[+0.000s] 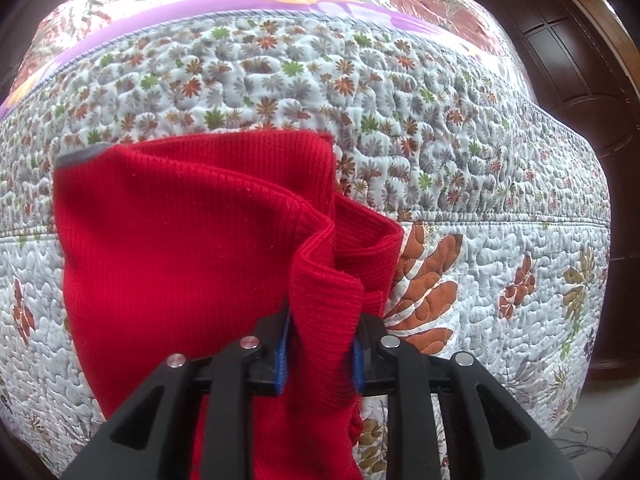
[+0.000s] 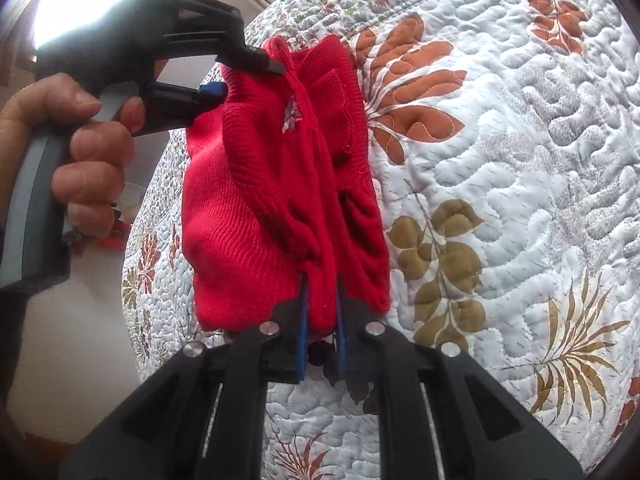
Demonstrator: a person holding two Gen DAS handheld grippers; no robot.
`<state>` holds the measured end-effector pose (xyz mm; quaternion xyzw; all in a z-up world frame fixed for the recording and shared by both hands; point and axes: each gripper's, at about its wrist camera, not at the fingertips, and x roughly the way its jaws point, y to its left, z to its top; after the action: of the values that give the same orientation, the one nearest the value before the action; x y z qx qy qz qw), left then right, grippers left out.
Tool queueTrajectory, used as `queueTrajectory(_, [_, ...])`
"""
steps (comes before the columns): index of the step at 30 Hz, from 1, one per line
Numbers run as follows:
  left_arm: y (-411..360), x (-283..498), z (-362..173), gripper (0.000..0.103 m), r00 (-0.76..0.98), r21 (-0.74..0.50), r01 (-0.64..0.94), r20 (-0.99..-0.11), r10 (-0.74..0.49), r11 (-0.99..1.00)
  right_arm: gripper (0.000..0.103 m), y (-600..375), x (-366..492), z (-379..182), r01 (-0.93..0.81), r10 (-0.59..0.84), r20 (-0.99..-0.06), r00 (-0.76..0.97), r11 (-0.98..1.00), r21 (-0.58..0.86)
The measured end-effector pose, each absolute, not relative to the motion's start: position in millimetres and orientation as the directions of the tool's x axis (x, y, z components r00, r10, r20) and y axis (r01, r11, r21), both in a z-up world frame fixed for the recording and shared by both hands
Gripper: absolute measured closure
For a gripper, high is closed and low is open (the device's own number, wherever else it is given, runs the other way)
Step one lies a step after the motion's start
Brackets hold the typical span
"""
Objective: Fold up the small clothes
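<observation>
Between both claws the red sweater (image 2: 280,184) is hanging lengthwise over the bed quilt (image 2: 520,160), right claw (image 2: 320,320) gripping its near end, left claw (image 1: 320,344) gripping its far end

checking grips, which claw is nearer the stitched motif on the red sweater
Left. The left claw pinches the red sweater just beside the stitched motif; the right claw grips the far end, away from it.

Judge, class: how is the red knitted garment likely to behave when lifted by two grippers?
Probably floppy: the red knitted garment sags and bunches into folds between the left gripper and the right gripper. Its ribbed knit likely stretches under pull. It seems unlikely to slip, since both pinch thick gathered fabric.
</observation>
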<state>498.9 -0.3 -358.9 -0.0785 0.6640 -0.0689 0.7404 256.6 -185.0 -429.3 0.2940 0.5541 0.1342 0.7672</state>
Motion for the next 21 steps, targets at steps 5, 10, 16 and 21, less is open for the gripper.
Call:
queueTrajectory(5, [-2.8,500.8,-341.2,0.053,0.148,-0.241,0.032,-0.959,-0.243,0.97,0.082,-196.9,255.2,-440.7,0.143,0.549,-0.771,0.322,0.777,0.613])
queueTrajectory(10, [8.5,498.8,-316.2,0.047,0.196,-0.273,0.063,-0.94,-0.281,0.96,0.066,-220.8,249.5,-434.3,0.128,0.583,-0.748,0.317,0.755,0.643])
queueTrajectory(16, [43.6,468.0,-294.0,0.039,0.24,-0.359,0.079,-0.899,-0.367,0.93,0.065,-258.9,302.7,-417.6,0.144,0.714,-0.575,0.4,0.57,0.809])
queueTrajectory(21, [62.3,423.0,-315.3,0.039,0.169,-0.408,0.099,-0.892,-0.419,0.908,0.06,-259.2,383.0,-439.9,0.163,0.779,-0.503,0.375,0.479,0.863])
